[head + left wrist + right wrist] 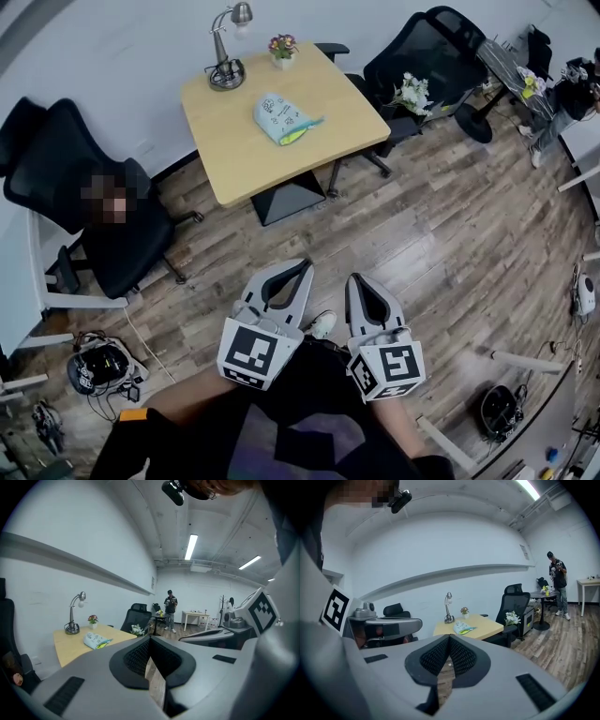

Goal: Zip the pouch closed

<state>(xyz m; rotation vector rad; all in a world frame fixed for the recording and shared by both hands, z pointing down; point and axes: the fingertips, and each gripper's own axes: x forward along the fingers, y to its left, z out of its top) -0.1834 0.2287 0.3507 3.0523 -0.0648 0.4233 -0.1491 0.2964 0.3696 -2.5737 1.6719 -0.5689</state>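
A pale blue pouch (281,119) with a green edge lies on the wooden table (234,150), well ahead of both grippers. It also shows in the left gripper view as the pouch (97,641) and in the right gripper view as the pouch (464,628). My left gripper (307,263) and right gripper (353,277) hang side by side over the wood floor, far short of the table. Both are shut with nothing between their jaws, tips touching in the left gripper view (150,637) and the right gripper view (449,636).
A desk lamp (227,47) and a small flower pot (282,47) stand at the table's far edge. Black office chairs sit left (84,206) and right (422,56) of it. A person (171,609) stands far across the room. Gear and cables (98,366) lie on the floor at left.
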